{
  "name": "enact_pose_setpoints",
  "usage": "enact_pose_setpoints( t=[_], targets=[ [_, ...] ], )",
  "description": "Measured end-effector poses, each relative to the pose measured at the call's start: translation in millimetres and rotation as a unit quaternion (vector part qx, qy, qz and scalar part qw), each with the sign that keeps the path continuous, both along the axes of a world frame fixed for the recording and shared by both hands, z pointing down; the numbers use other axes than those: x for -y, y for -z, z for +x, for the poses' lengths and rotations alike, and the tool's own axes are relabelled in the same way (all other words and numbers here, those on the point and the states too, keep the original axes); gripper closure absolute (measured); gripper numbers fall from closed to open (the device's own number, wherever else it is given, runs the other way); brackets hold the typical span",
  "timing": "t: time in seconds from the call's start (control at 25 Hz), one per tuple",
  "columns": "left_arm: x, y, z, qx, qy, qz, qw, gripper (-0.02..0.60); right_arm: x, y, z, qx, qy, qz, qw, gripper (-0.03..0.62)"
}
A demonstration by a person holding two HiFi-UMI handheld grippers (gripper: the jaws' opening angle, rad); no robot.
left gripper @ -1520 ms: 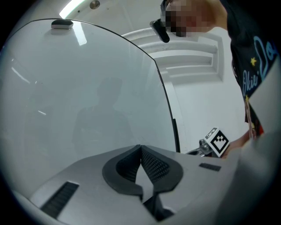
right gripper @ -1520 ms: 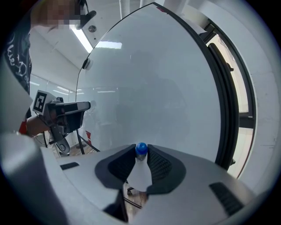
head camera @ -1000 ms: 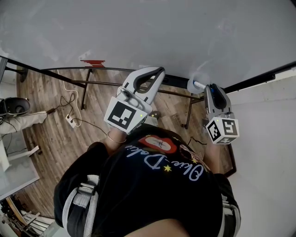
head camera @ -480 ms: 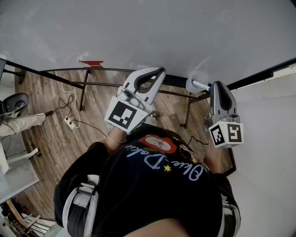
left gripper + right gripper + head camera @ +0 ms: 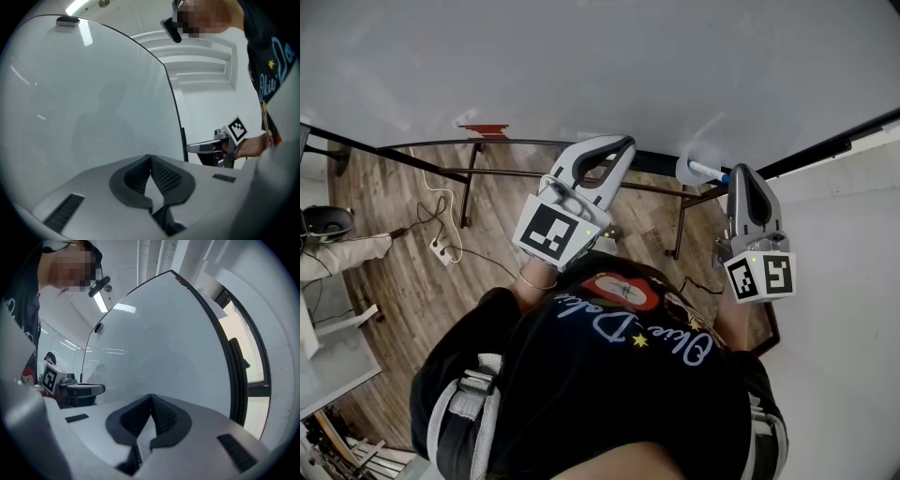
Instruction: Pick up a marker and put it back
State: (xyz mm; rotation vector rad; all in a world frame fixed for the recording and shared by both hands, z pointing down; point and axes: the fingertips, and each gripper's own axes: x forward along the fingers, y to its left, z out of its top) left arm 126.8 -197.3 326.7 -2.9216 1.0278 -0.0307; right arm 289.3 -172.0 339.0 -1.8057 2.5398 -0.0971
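Observation:
A white marker with a blue end [image 5: 709, 172] sticks out of a round white holder [image 5: 685, 171] at the whiteboard's [image 5: 581, 66] lower edge. My right gripper [image 5: 742, 174] hangs just right of the marker, apart from it. Its jaws have just been closing and now meet with nothing between them, as the right gripper view [image 5: 151, 397] shows. My left gripper [image 5: 624, 142] points at the board further left, shut and empty [image 5: 150, 158]. Each gripper appears in the other's view: the right one [image 5: 206, 146] and the left one [image 5: 79, 390].
The whiteboard's black stand [image 5: 470, 190] rises from a wooden floor with cables and a power strip [image 5: 442, 247]. A red item [image 5: 487, 128] sits at the board's lower edge. A white wall [image 5: 848, 281] is close on the right. A bystander's shoe [image 5: 323, 223] is far left.
My right gripper has drawn back to the right of the marker and its jaws have shut empty. The marker stays in its holder. The left gripper has not moved.

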Motion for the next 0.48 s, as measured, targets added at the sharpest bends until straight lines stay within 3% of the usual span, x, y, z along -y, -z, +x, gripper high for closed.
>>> enact_pose_setpoints(
  t=[0.48],
  targets=[
    [-2.8, 1.1, -2.1, 0.0, -0.004, -0.001, 1.0, 0.578, -3.6, 7.1, -4.3, -0.012, 0.002, -0.002, 1.0, 0.594]
  ],
)
